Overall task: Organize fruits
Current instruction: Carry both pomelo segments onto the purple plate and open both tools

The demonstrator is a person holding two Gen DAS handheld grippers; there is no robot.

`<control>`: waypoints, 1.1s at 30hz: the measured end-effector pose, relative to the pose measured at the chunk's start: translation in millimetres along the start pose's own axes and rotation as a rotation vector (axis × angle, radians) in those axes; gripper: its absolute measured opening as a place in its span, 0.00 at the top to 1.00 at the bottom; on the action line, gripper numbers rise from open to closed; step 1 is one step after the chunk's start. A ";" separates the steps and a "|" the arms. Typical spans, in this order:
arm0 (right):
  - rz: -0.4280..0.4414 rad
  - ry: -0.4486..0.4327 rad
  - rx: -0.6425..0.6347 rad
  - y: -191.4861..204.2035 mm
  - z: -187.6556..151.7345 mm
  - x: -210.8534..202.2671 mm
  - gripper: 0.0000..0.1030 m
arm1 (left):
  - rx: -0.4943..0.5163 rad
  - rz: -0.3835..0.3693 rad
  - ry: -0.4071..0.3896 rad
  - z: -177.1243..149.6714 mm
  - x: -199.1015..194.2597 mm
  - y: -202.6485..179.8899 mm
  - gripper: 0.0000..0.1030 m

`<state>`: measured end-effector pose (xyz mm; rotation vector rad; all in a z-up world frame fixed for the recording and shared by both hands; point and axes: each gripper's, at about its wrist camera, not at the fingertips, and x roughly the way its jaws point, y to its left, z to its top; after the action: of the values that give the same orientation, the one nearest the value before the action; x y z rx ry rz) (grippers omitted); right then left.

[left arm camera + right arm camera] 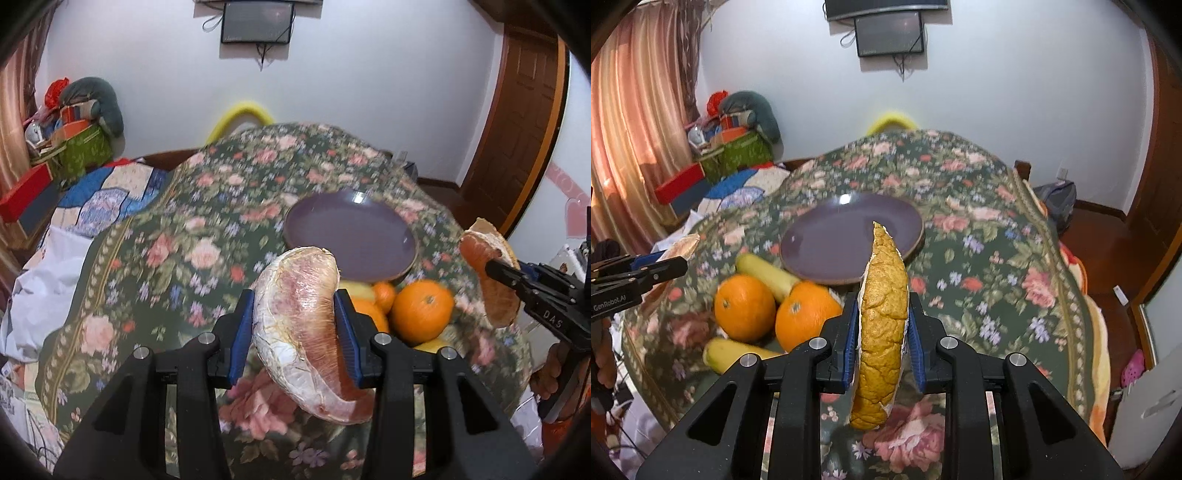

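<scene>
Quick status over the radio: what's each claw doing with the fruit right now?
Left gripper shut on peeled pomelo wedge. Right gripper shut on rind-on pomelo wedge. Purple plate bare. Oranges, bananas on table; nothing blocking.

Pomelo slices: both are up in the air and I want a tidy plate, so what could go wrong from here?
1. The left tongs pinch the peeled slice at its middle only; it could tear or slip.
2. The plate has oranges and a banana crowding its near rim; a low approach might knock them.
</scene>
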<state>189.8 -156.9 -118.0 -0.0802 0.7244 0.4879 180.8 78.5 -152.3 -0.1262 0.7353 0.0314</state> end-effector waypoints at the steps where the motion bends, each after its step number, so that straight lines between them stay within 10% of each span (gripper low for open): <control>1: -0.004 -0.012 -0.002 -0.4 4.4 -1.7 0.79 | 0.005 -0.003 -0.015 4.8 -1.8 -3.1 0.59; 33: 0.045 -0.030 -0.034 -1.3 64.8 81.0 0.79 | 0.037 -0.038 -0.015 81.5 94.8 -24.5 0.59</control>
<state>282.4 -110.3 -122.4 -0.0882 0.6901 0.5432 307.2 63.0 -153.5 -0.1039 0.7178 -0.0173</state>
